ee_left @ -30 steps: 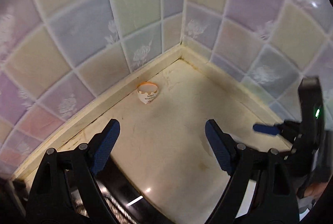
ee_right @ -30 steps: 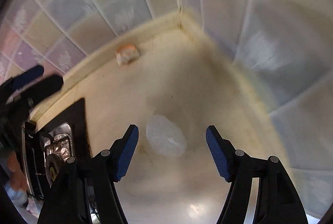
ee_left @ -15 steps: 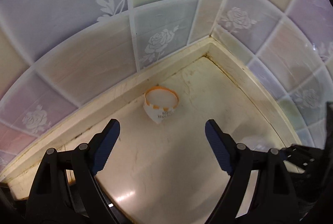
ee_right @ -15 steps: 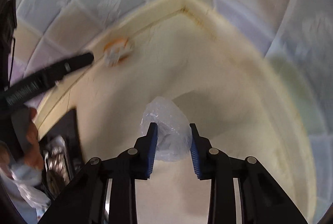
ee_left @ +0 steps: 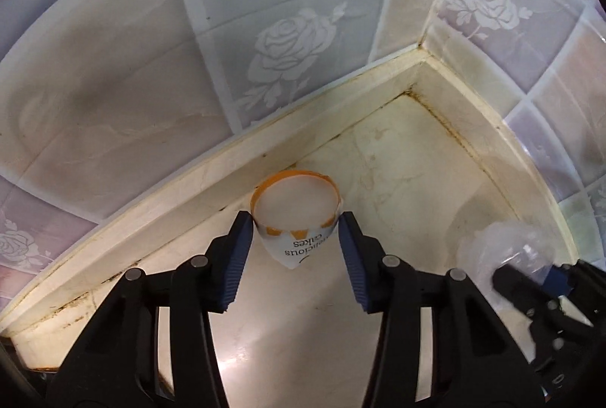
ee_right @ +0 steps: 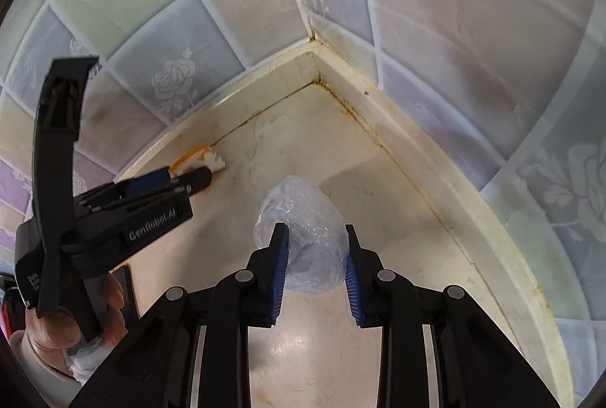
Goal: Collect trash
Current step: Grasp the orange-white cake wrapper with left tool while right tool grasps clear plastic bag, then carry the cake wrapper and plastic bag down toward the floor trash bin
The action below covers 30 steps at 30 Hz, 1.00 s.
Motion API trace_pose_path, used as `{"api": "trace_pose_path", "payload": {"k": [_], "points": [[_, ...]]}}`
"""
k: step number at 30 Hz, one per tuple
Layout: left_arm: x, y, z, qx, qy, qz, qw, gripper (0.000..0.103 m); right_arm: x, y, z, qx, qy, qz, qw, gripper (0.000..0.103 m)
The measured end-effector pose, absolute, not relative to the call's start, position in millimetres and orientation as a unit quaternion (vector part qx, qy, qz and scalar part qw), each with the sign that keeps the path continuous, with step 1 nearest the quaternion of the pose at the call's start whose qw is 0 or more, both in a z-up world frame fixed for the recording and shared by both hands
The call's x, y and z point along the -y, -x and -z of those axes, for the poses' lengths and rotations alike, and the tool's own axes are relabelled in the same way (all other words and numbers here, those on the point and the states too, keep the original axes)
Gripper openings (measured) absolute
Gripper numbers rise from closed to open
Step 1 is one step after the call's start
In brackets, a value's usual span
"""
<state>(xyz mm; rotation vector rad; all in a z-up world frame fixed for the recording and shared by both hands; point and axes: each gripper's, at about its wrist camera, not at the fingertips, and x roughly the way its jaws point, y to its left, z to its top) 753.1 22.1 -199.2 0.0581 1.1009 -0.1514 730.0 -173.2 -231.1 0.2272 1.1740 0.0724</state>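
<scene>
A white paper cake cup (ee_left: pixel 295 207) with an orange rim lies on its side on the cream counter (ee_left: pixel 397 180), close to the back wall's kerb. My left gripper (ee_left: pixel 293 222) is closing, and its blue pads touch the cup's two sides. The right wrist view shows the same cup (ee_right: pixel 200 161) partly hidden behind the left gripper (ee_right: pixel 185 178). A crumpled clear plastic bag (ee_right: pixel 299 207) sits between the pads of my right gripper (ee_right: pixel 314 237), which is shut on it. From the left wrist view, the bag (ee_left: pixel 492 249) and right gripper (ee_left: pixel 530 279) are at the lower right.
Rose-patterned tiled walls (ee_left: pixel 288 40) meet in a corner (ee_right: pixel 314 40) just behind both items, with a raised cream kerb (ee_left: pixel 189 196) along each wall. A person's hand (ee_right: pixel 57 328) holds the left gripper's handle. A dark stove edge (ee_right: pixel 128 279) lies at the counter's left.
The left gripper dropped toward the cake cup and its jaws narrowed onto it. The right gripper went from wide around the plastic bag to shut on it.
</scene>
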Motion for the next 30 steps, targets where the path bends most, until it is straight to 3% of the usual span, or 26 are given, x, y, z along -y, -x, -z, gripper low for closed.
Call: {"api": "trace_pose_path", "payload": {"k": [16,28,29,30], "points": [[4,-689,164,-0.494,-0.024,0.124,0.86,0.043,174,-667,204,-0.529,-0.108,-0.052,0.84,0.026],[4,-511,97,-0.466,-0.012,0.121,0.877,0.043,167,-532,157,-0.504,-0.109,-0.107,0.85,0.024],[4,-499,94,-0.463,-0.011,0.12,0.878,0.043,166,-519,153,-0.503,-0.108,-0.114,0.85,0.014],[5,-479,90,-0.46,-0.009,0.117,0.88,0.043,164,-505,149,-0.505,-0.106,-0.122,0.847,0.014]]}}
